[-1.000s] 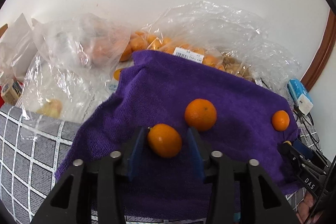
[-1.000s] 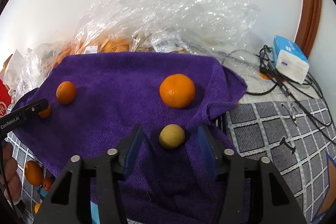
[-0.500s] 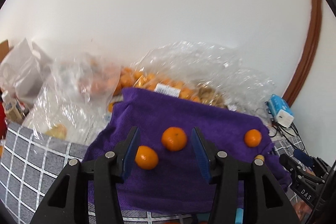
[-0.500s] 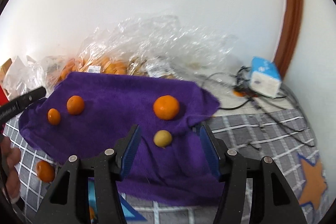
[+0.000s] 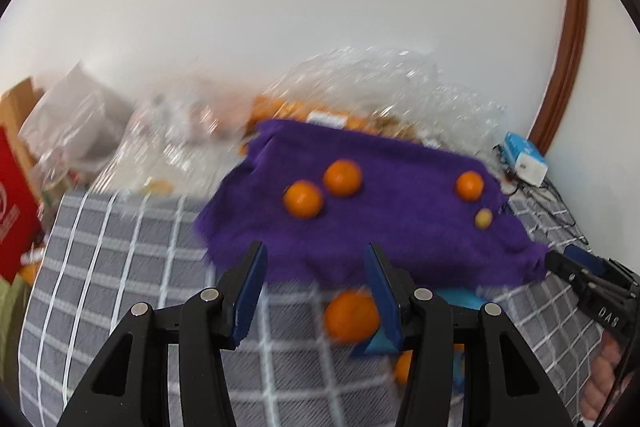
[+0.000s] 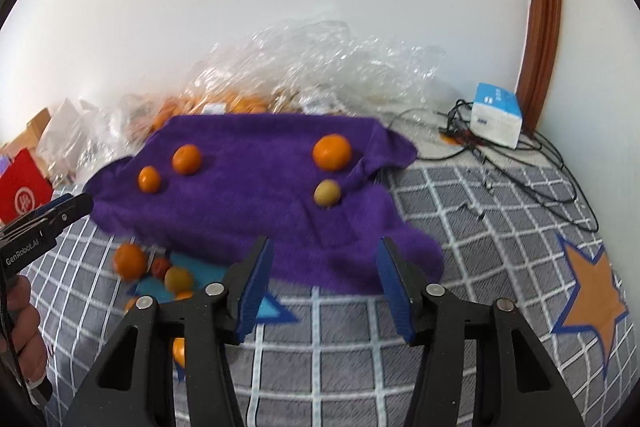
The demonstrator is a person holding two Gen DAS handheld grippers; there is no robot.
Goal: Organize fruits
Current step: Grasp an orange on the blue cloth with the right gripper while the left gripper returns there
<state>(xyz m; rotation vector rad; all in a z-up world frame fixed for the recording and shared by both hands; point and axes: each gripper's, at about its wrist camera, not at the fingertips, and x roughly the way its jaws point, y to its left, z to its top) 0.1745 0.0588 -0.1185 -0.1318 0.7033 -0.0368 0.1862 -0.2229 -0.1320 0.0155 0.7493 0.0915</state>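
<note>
Mid-frame, four loose fruits on my purple towel (image 6: 256, 195).
Left tongs (image 5: 316, 283) apart, empty; right tongs (image 6: 326, 277) have just been closing, nothing between them.

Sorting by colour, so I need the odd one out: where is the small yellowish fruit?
In the right wrist view the yellowish fruit lies on the purple towel toward its right side, just in front of the largest orange.
</note>
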